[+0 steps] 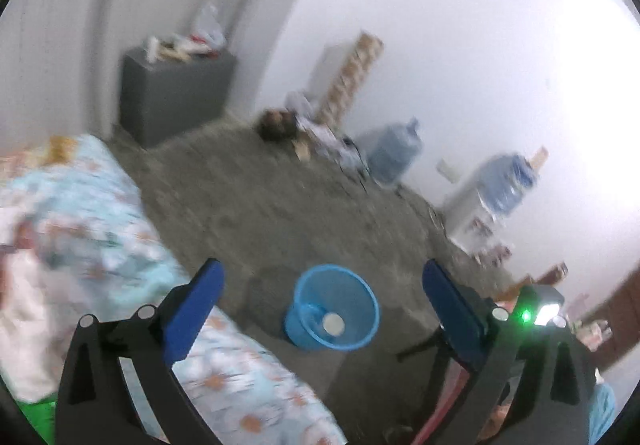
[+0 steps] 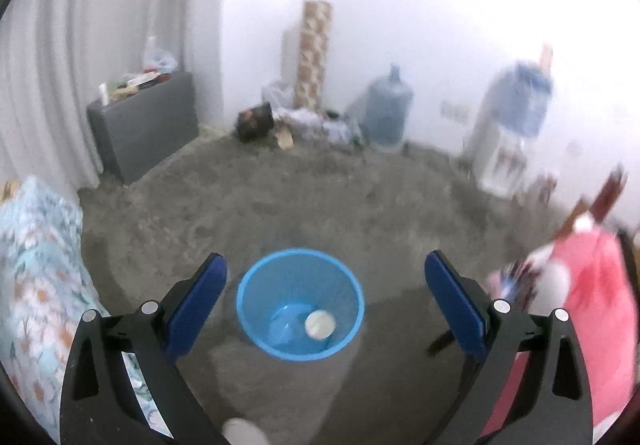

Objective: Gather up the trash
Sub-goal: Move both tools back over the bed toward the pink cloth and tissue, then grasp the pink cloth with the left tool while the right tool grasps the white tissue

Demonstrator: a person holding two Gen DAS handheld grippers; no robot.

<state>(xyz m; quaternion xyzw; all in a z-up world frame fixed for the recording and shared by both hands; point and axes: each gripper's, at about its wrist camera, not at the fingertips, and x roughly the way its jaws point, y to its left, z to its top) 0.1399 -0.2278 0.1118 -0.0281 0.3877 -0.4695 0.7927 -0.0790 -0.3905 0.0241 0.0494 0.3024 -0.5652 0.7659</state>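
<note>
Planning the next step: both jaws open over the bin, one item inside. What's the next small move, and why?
Probably swing a gripper toward the clutter on the floor by the far wall. Both the left gripper and right gripper are open and hold nothing, and a pale round item already lies in the blue bin, so nothing is left to drop.

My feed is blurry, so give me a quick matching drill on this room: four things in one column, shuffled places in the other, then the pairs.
Things:
1. white ball
2. grey cabinet
3. patterned roll
4. floral bedding

Places:
A. standing upright against the far wall
B. at the left edge of the carpet
C. on the bottom of the blue bin
D. in the corner by the curtain, clutter on top

Pairs: 1-C, 2-D, 3-A, 4-B
</note>
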